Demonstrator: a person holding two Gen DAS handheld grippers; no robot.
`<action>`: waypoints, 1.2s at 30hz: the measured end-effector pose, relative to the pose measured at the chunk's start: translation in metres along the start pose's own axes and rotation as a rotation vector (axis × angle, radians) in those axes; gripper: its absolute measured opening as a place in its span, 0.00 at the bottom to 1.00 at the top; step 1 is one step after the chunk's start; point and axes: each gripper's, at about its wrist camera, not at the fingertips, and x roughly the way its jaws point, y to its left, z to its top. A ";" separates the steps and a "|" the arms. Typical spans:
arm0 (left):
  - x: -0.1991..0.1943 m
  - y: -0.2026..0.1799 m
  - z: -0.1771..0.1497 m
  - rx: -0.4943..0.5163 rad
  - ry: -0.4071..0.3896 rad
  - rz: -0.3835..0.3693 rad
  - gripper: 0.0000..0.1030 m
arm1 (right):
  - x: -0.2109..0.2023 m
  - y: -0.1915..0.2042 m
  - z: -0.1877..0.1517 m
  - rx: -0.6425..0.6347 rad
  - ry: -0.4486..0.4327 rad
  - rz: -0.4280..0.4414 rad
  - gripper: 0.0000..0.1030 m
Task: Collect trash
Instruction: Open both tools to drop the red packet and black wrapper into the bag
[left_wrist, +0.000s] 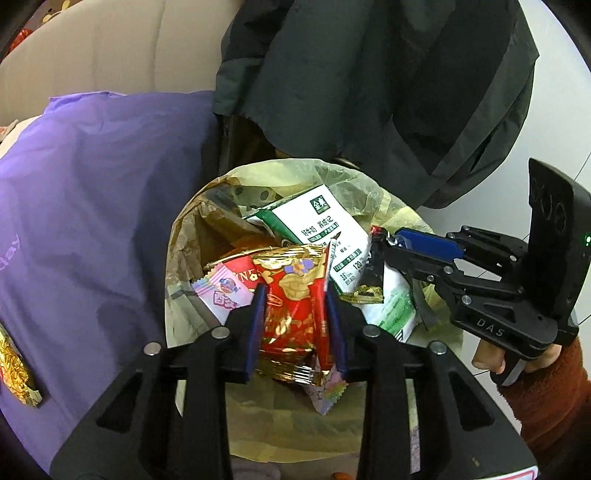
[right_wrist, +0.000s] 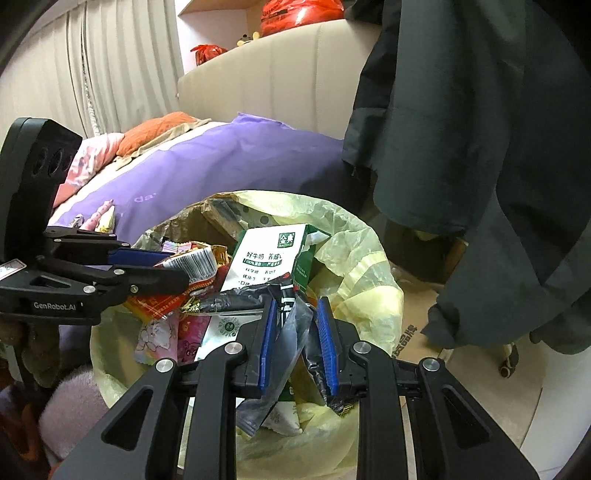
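Both over the bin (right_wrist: 373, 266): left hand-held gripper (left_wrist: 295, 310) pinches a red wrapper (left_wrist: 291, 314), right hand-held gripper (right_wrist: 295, 325) a dark wrapper (right_wrist: 295, 332); best spread both wide, then lift clear

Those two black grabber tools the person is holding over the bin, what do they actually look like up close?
Each is a matte black frame with silver round bolts and two fingers lined with ribbed blue pads. The left gripper reads "GenRobot.AI" on its side; the right gripper reads "DAS" and shows a small green light. Each carries a black block with round lens holes. The right hand wears a rust-red fuzzy sleeve.
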 end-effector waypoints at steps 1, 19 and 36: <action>-0.001 0.001 -0.001 -0.007 0.001 -0.004 0.31 | -0.001 0.000 -0.001 0.005 -0.001 -0.001 0.22; -0.047 0.014 -0.004 -0.099 -0.090 -0.106 0.52 | -0.023 0.012 0.000 0.011 -0.041 -0.046 0.43; -0.145 0.058 -0.046 -0.202 -0.238 0.056 0.53 | -0.084 0.072 0.022 0.002 -0.178 -0.069 0.47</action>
